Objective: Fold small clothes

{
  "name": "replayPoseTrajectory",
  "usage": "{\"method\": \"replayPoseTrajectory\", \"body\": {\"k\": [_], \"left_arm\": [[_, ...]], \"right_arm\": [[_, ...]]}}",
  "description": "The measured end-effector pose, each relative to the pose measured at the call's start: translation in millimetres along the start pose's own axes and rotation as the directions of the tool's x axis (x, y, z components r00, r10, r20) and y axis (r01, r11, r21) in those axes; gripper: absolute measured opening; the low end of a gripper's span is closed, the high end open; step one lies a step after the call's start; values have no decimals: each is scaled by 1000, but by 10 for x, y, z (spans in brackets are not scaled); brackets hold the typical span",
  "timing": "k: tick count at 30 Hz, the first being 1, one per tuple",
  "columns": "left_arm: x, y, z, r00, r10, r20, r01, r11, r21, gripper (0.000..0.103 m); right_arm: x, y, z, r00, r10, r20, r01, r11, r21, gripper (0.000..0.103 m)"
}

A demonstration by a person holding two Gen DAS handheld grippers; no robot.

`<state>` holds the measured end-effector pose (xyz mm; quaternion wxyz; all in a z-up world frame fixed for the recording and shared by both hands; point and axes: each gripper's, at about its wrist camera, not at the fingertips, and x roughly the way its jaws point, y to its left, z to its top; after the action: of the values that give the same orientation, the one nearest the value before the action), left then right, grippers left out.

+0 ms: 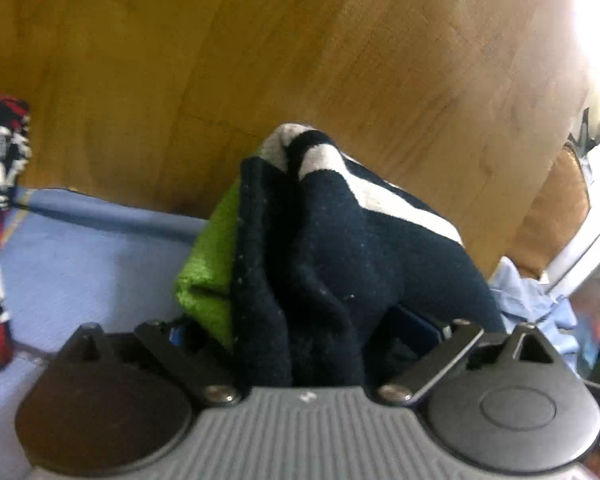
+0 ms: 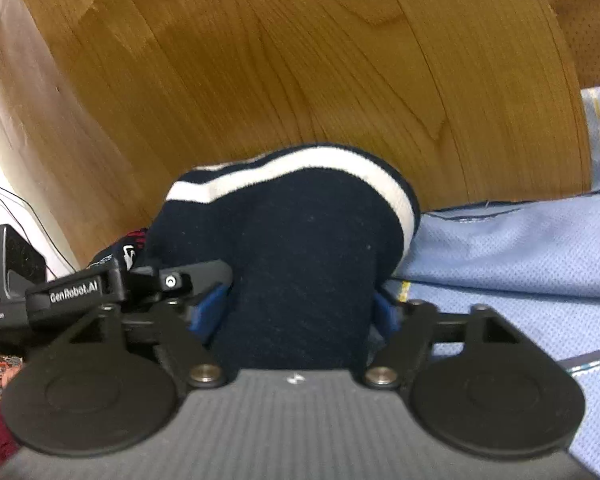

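A bunched navy garment (image 1: 332, 256) with white stripes and a green patch (image 1: 208, 276) lies partly on a light blue cloth (image 1: 80, 260) and partly on the wooden surface (image 1: 260, 60). My left gripper (image 1: 296, 328) stands wide, and the navy fabric fills the gap and hides its blue pads (image 1: 416, 326). In the right wrist view the same navy garment (image 2: 300, 248) bulges between the spread fingers of my right gripper (image 2: 296, 310). Its blue pads (image 2: 206, 306) flank the fabric without visibly squeezing it.
A red, white and navy patterned garment (image 1: 0, 208) lies at the left edge. The black casing of the left-hand device (image 2: 72, 294) sits close on the right gripper's left. Light blue cloth (image 2: 500, 260) spreads to the right. Wooden boards (image 2: 300, 60) extend ahead.
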<state>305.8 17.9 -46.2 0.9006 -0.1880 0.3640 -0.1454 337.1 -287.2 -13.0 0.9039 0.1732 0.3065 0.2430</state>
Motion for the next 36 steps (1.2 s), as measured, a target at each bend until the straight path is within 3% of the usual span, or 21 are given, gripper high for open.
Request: {"method": "replayPoseTrajectory", "body": {"k": [2, 8, 14, 17, 20, 28, 36], "left_arm": [[-140, -54, -94, 997, 66, 46, -66, 998, 2, 99], [-550, -257, -489, 981, 177, 81, -180, 983, 32, 103], [-864, -392, -808, 956, 281, 82, -287, 955, 80, 103], [-1058, -552, -994, 933, 329, 145, -347, 929, 129, 103], [-1187, -660, -1184, 938, 318, 134, -337, 928, 159, 103], [-1396, -936, -1470, 902, 388, 186, -425, 874, 237, 103], [-1478, -946, -1595, 893, 413, 179, -447, 861, 245, 103]], "right_arm": [[-96, 56, -44, 999, -10, 35, 11, 1000, -19, 88], [-485, 197, -335, 995, -84, 52, 85, 996, -15, 91], [-852, 272, -660, 985, -166, 55, 165, 986, 16, 91], [-1050, 354, -826, 979, -190, 74, 189, 982, 17, 92], [-1178, 448, -966, 977, -194, 89, 193, 981, 14, 93], [-1554, 597, -1246, 964, -230, 135, 224, 973, 59, 93], [-1759, 686, -1422, 958, -240, 155, 236, 971, 48, 94]]}}
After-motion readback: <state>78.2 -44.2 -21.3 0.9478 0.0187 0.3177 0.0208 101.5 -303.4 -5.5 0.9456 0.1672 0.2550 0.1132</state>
